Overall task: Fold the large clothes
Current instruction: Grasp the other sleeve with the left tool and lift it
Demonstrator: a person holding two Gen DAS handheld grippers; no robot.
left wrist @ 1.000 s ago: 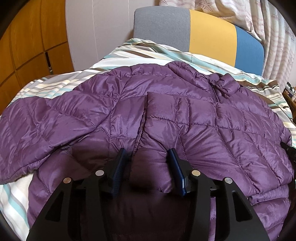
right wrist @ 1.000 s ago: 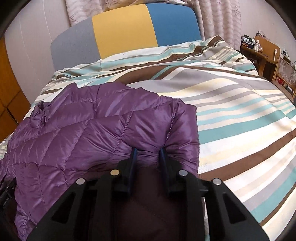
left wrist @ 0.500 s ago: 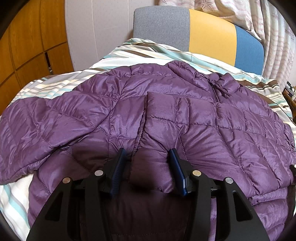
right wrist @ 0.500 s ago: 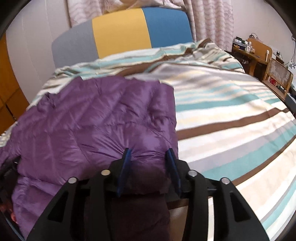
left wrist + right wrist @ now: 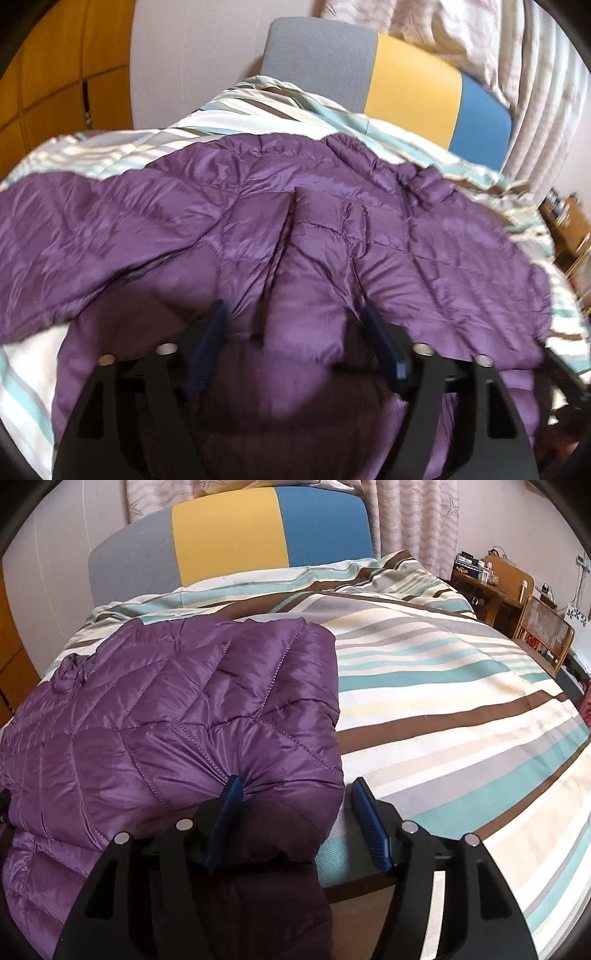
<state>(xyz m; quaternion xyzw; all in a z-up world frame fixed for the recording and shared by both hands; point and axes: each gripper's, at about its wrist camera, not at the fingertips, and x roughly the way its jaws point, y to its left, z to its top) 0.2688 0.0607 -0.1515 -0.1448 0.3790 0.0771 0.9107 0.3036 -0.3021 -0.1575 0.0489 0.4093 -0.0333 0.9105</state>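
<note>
A purple quilted puffer jacket (image 5: 332, 240) lies spread on the striped bed (image 5: 110, 155), its near edge folded over. My left gripper (image 5: 295, 325) is open, its blue fingers wide apart with a bulge of the jacket's folded edge lying loose between them. In the right wrist view the jacket (image 5: 166, 720) covers the bed's left side. My right gripper (image 5: 295, 794) is open at the jacket's near right corner, with the left finger pressing the fabric and the right finger over the striped bedspread (image 5: 443, 709).
A grey, yellow and blue headboard (image 5: 229, 542) stands at the far end, with curtains behind. Wooden cupboards (image 5: 48, 74) stand to the left. A wooden desk and wicker chair (image 5: 543, 627) stand beside the bed's right side.
Both grippers have opened and let go of the jacket's folded edge. The right gripper's fold now lies flat on the jacket. The left view is blurred by motion.
</note>
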